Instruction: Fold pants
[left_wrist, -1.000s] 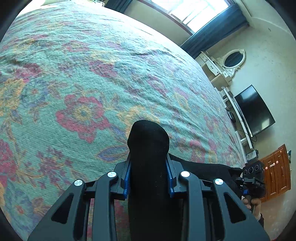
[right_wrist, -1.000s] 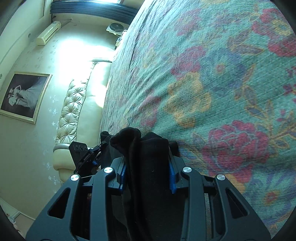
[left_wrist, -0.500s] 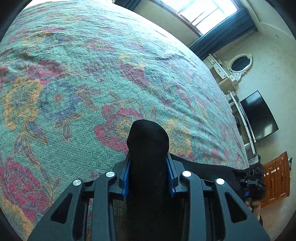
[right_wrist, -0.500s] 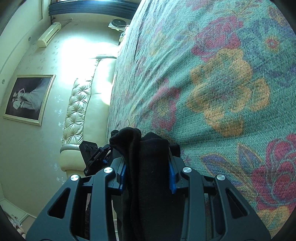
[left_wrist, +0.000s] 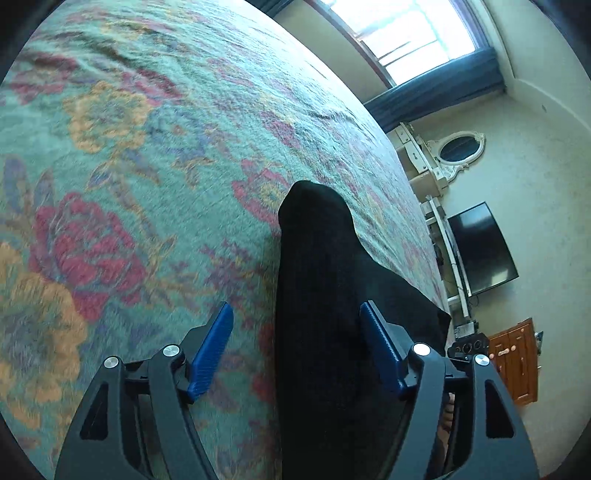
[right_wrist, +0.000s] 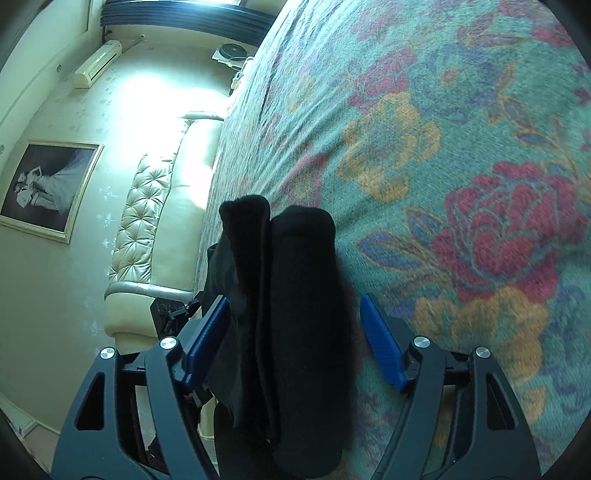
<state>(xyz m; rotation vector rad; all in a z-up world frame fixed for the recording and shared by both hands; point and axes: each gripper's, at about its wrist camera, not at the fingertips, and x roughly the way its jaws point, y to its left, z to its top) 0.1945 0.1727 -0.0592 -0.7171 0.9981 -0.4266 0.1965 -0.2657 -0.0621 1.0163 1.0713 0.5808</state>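
Observation:
The black pants (left_wrist: 317, 295) lie on the floral bedspread (left_wrist: 129, 184). In the left wrist view a folded edge runs between the blue pads of my left gripper (left_wrist: 295, 332), which is open, with a gap on the left side. In the right wrist view a doubled bundle of the black pants (right_wrist: 291, 314) sits between the pads of my right gripper (right_wrist: 295, 328), which is also open. The other gripper (right_wrist: 170, 310) shows at the bed edge behind the cloth.
The bedspread (right_wrist: 443, 147) fills most of both views. A tufted cream headboard (right_wrist: 155, 206) and a framed picture (right_wrist: 44, 184) stand left of the bed. A TV (left_wrist: 480, 247), a white dresser with an oval mirror (left_wrist: 458, 147) and a wooden cabinet (left_wrist: 517, 362) line the far wall.
Both grippers have opened and let go of the black pants. The cloth now rests on the bed between the spread pads. Both have moved forward over the bed.

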